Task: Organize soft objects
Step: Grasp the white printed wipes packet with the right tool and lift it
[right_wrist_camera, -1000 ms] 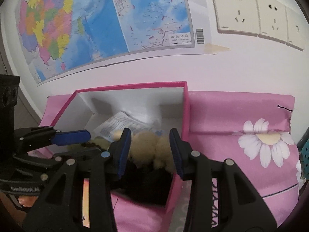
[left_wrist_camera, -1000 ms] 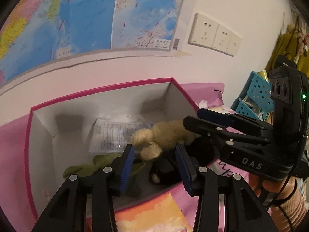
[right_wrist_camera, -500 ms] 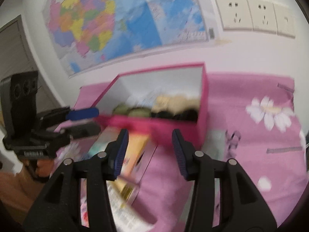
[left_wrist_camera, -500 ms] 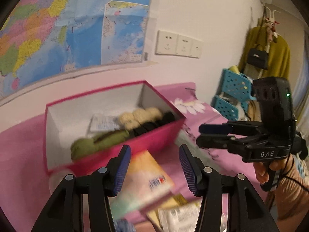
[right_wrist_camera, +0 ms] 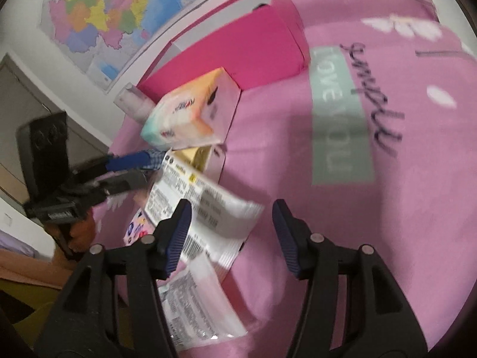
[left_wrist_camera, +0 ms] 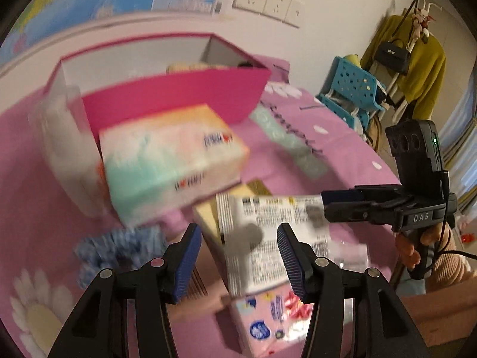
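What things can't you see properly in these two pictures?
- Inside of the pink box: in both wrist views its front wall hides nearly all of the contents.
- Print on the white packet: motion blur in both views makes it unreadable.
- Blue checked cloth: too smeared in the left wrist view to tell what it is.
- Pink packet: partly hidden under the white packet in the left wrist view.
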